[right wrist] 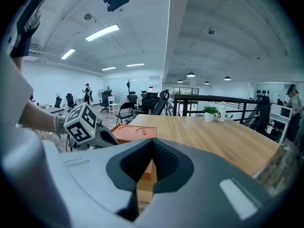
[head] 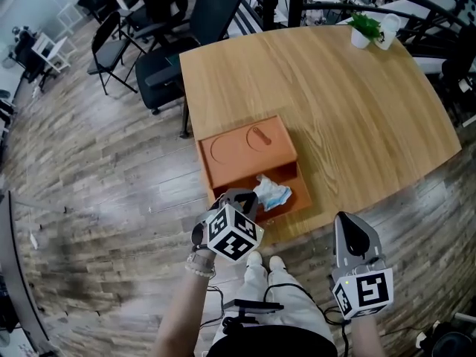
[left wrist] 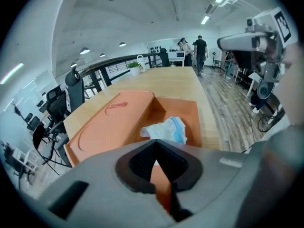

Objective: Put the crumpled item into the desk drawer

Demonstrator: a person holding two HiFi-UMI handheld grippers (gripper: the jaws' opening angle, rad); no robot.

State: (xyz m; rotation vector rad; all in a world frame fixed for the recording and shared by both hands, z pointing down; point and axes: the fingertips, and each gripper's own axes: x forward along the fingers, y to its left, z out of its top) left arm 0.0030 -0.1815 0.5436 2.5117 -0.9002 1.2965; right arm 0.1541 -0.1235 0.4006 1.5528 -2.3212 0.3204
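Orange drawer [head: 288, 172] is open, crumpled item [head: 271, 193] inside. My left gripper [head: 237, 198] and right gripper [head: 348, 222] are both closed, holding nothing.

- Bench [head: 349, 103]: light wood top, curved edges.
- Orange drawer unit [head: 245, 151]: on the bench at 7 o'clock, at the near edge, drawer pulled open.
- Potted plant [head: 363, 28] and white bottle [head: 387, 30]: at 1 o'clock, touching.

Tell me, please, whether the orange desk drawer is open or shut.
Open: the drawer stands pulled out from under the orange desk box, and the crumpled item lies uncovered inside it.
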